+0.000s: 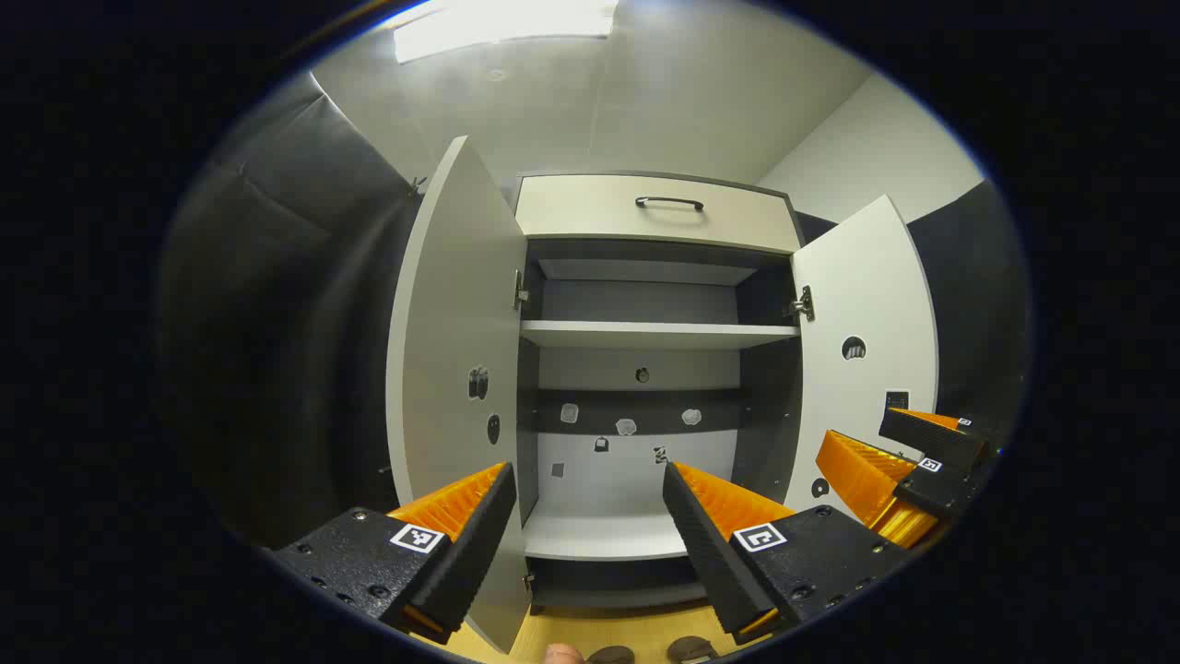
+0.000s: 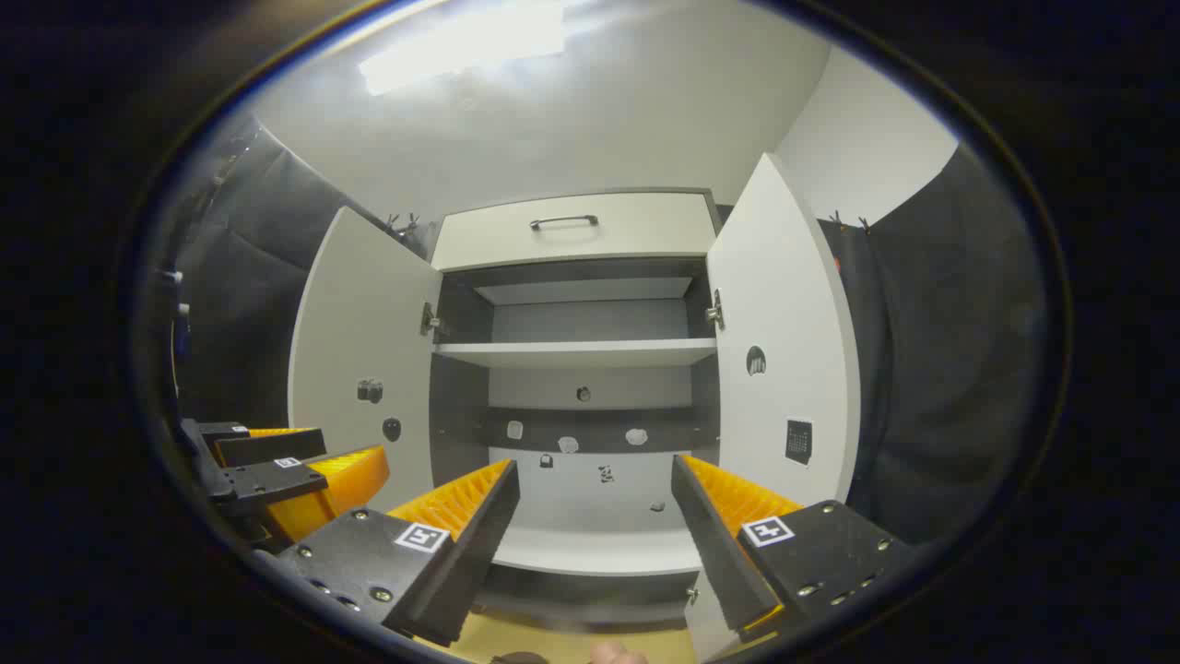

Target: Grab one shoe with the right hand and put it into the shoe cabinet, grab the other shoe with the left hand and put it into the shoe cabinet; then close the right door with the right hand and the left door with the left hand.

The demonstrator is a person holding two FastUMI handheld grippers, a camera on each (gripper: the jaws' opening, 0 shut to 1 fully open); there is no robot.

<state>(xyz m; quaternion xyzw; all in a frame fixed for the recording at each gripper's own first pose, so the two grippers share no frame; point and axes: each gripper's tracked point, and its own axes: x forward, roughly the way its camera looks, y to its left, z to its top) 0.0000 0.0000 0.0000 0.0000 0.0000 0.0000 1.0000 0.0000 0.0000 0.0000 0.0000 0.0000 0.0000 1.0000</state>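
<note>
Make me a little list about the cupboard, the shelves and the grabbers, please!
cabinet: shoe cabinet straight ahead
left door: left door open
right door: right door open
drawer: drawer on top, shut, with a dark handle
shelves: upper shelf and bottom shelf hold no shoes
left gripper: left gripper open, holding nothing
right gripper: right gripper open, holding nothing

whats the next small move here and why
Probably lower the right gripper toward the shoes on the floor: both grippers are open and empty, and the shoe cabinet stands with both doors open and bare shelves.
</note>
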